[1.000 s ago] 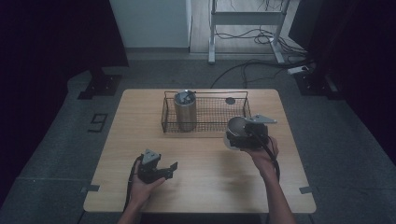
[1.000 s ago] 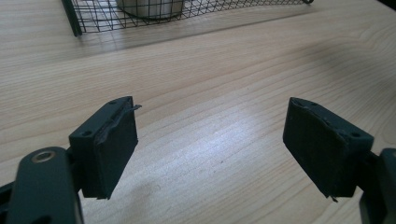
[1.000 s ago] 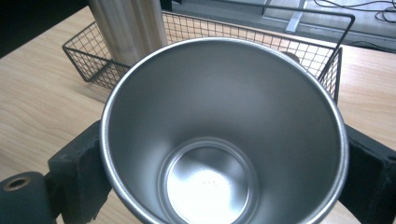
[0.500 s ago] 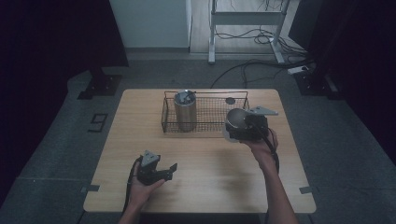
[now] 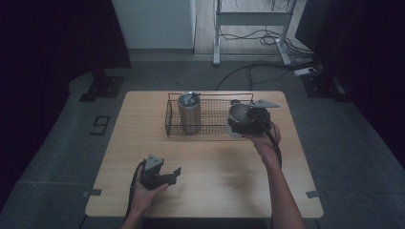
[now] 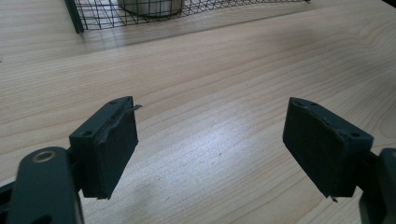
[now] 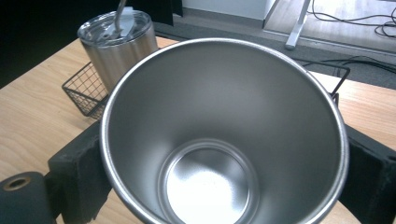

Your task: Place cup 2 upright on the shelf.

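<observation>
Right claw (image 7: 224, 186) wide around steel cup (image 7: 224, 140).

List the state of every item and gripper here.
Left gripper: open, empty, low over the table.
Right gripper: shut on the cup.
Cup: lidless, empty, held off the table by the basket's right end.
Tumbler: upright in the basket, lid on.
Basket: on the table, holding the tumbler.
</observation>
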A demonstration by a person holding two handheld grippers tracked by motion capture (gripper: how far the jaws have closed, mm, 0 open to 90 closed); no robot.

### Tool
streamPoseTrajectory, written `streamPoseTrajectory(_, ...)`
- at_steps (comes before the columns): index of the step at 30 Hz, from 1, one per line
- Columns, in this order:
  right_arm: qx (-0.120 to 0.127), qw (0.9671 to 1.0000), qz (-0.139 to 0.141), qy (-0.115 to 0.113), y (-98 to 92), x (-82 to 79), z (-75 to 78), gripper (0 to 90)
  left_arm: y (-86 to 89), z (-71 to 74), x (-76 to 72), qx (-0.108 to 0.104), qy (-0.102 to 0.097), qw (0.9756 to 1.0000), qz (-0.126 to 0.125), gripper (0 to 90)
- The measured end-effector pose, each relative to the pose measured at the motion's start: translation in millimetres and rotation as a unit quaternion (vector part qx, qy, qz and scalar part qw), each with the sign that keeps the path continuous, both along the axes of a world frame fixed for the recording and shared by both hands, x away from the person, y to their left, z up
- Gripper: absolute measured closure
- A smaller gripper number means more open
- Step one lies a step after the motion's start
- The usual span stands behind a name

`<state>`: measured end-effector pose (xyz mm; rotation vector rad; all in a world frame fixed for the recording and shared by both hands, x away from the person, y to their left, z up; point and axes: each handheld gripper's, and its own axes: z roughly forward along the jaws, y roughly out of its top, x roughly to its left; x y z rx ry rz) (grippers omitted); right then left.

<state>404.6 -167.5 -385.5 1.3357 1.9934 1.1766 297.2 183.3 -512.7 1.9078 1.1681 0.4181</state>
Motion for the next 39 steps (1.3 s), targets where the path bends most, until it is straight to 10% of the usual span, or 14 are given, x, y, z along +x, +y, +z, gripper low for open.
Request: streamPoseTrajectory(39, -0.001, 0.9996, -0.025, 0.013, -8.9, 63.0, -5.1, 7.0, 0.6, -3.9, 1.4, 0.009, 0.006, 0.9999, 0.000, 18.5)
